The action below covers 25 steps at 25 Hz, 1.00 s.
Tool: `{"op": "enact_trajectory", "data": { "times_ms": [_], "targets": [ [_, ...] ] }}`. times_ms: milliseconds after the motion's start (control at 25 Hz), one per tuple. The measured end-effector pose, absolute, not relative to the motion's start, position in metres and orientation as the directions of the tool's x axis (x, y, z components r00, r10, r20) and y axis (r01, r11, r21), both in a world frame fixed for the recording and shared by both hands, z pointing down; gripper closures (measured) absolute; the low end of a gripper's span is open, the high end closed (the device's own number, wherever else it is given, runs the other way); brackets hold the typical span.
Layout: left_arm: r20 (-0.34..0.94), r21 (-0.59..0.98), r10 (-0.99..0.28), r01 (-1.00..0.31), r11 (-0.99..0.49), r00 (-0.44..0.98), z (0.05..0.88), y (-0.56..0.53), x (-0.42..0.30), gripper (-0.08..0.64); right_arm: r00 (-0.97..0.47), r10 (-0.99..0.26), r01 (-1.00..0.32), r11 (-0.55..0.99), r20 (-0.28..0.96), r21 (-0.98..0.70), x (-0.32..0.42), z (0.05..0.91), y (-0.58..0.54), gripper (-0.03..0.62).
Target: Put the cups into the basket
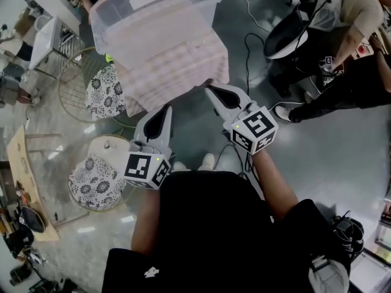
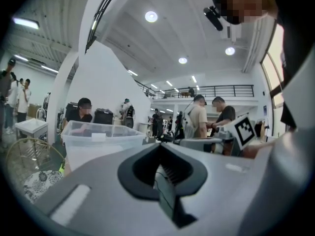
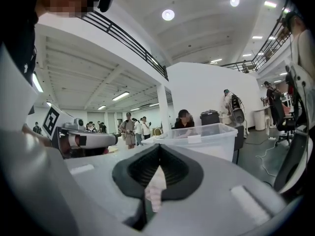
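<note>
The bin is clear, glossy plastic with a faint frosting. The cloth under it is soft, matt woven fabric. The left gripper and the right gripper have smooth, matt grey plastic shells, and their fingers are lined with black ridged rubber. The floor is polished, glossy grey. The stool cushion is printed fabric.

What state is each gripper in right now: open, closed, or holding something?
Left gripper: jaws closed, nothing between them.
Right gripper: jaws closed on the edge of the cloth.
</note>
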<state>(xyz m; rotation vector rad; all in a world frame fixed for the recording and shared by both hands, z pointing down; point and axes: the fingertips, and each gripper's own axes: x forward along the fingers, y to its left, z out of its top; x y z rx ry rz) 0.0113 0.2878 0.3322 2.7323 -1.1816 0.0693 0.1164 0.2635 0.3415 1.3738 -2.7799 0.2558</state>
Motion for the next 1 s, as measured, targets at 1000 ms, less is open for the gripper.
{"op": "enact_trajectory", "data": {
  "times_ms": [1000],
  "targets": [
    [0.048,0.177,-0.732,-0.727,-0.664,0.68,0.318,0.237,0.012,0.554,-0.621,-0.778,-0.781,0.603,0.093,-0.165,0.126,0.344,0.21,0.591]
  ]
}}
